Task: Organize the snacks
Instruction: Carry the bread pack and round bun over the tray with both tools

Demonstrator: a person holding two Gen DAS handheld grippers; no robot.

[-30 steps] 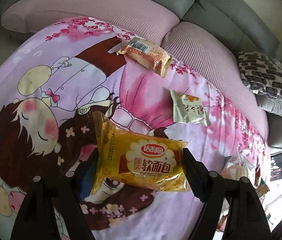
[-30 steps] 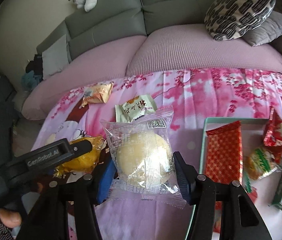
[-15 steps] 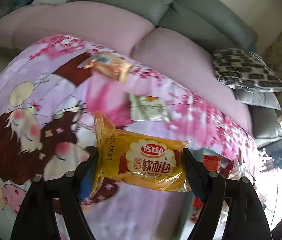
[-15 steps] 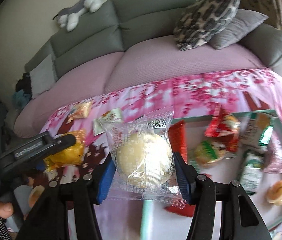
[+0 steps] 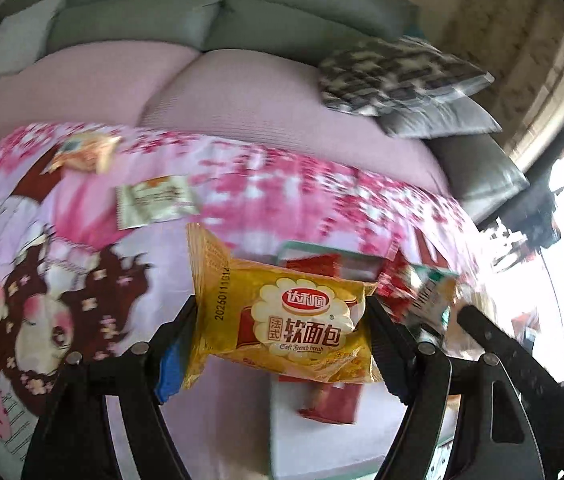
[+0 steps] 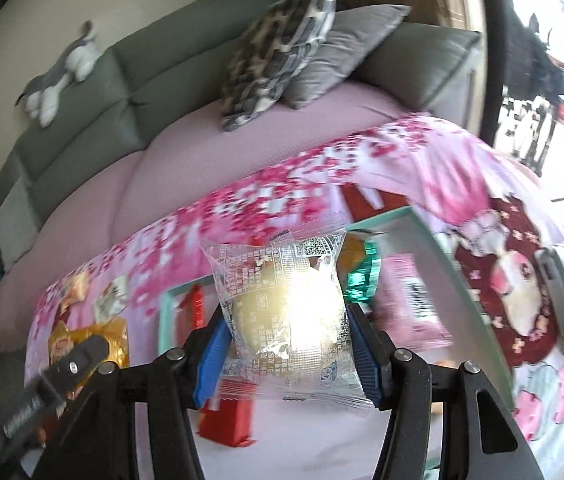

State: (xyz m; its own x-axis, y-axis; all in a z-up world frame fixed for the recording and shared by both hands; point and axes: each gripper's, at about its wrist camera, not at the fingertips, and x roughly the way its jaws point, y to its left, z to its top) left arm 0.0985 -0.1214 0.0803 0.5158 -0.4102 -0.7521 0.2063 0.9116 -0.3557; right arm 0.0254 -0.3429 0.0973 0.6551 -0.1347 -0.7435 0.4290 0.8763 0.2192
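Now both wrist views have swung from the cartoon blanket (image 5: pixel 82 240) over to the teal tray (image 6: pixel 433 236), which a second ago sat at the edge. Above the tray's near end, the left gripper (image 5: pixel 282 328) pinches the yellow bread packet (image 5: pixel 282 320) flat between its pads. Over the tray's middle, the right gripper (image 6: pixel 285 332) clamps the clear bun packet (image 6: pixel 282 320) by its sides.
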